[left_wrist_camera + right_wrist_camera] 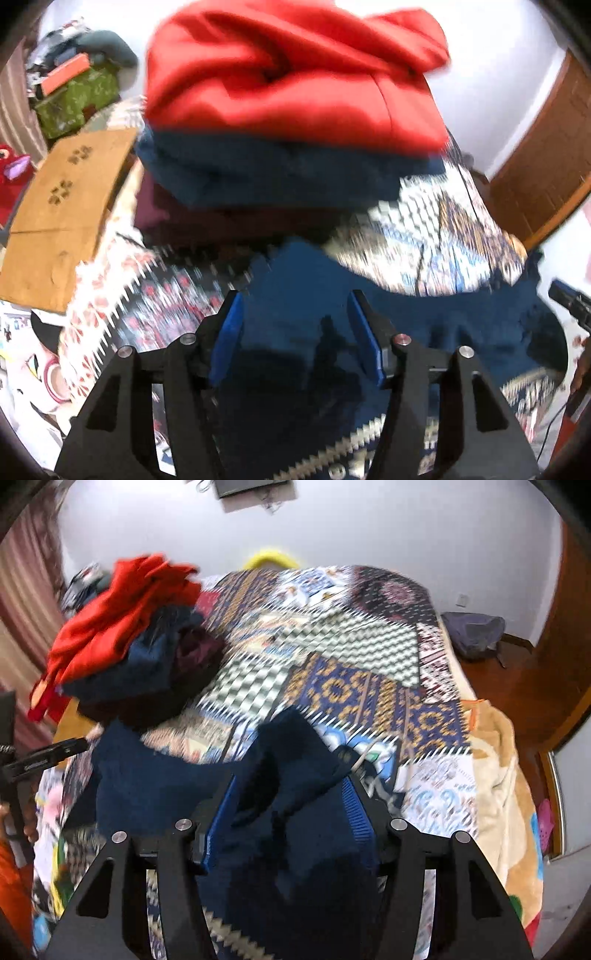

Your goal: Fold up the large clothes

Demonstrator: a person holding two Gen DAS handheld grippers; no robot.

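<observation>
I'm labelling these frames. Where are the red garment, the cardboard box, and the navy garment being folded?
red garment (288, 77), left wrist view, middle of its top fold.
cardboard box (70, 199), left wrist view, its flat top.
navy garment (147, 775), right wrist view, its spread left part.

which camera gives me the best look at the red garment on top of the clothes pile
The left wrist view: the red garment fills the upper frame, close, atop the navy and maroon clothes. In the right wrist view it is smaller, off at the left and blurred.

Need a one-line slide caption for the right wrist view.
Right gripper open around a navy garment on the patchwork bedspread, red-topped clothes pile behind.
</observation>
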